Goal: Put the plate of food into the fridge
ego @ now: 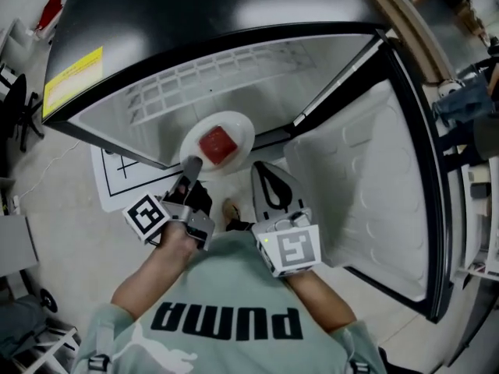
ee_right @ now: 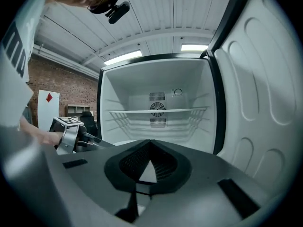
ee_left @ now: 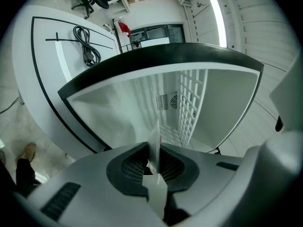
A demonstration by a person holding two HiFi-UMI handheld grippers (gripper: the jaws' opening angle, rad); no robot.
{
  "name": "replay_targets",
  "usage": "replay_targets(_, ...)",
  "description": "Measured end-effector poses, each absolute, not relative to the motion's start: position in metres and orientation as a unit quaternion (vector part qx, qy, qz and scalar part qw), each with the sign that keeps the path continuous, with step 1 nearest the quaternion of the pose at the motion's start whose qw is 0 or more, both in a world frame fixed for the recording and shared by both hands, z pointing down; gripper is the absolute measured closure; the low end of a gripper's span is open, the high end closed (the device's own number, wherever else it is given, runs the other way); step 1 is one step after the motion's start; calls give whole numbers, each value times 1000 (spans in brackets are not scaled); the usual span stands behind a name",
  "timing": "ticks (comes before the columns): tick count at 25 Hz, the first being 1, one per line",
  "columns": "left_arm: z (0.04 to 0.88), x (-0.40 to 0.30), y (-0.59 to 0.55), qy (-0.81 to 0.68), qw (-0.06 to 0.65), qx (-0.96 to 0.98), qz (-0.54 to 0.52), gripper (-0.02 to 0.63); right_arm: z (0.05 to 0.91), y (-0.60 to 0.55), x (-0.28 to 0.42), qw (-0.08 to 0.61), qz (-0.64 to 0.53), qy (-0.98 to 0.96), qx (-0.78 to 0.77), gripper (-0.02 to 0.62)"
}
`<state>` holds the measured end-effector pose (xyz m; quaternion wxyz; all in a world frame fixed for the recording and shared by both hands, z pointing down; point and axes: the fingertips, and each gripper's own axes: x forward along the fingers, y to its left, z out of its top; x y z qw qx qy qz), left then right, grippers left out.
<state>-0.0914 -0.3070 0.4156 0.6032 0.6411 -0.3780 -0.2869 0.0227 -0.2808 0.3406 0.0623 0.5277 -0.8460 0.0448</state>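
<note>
A white plate carrying a red block of food hangs at the mouth of the open fridge. My left gripper is shut on the plate's near rim. In the left gripper view that plate shows edge-on, pinched between the two pads. My right gripper sits just right of the plate, jaws shut and holding nothing; in the right gripper view the right gripper faces the white fridge interior and its wire shelf.
The fridge door stands wide open on the right. A white board with black lines lies on the floor left of the fridge, with a black cable on it. The person's foot is below the plate.
</note>
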Motion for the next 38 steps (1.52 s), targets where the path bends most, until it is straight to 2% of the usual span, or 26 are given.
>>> replay_targets(11, 457, -64, -363, -412, 605, 618, -288, 563, 370, -303, 54, 100, 83, -843, 521, 592)
replay_targets(38, 507, -55, -446, -480, 593, 590, -266, 563, 405, -351, 65, 117, 114, -837, 523, 592)
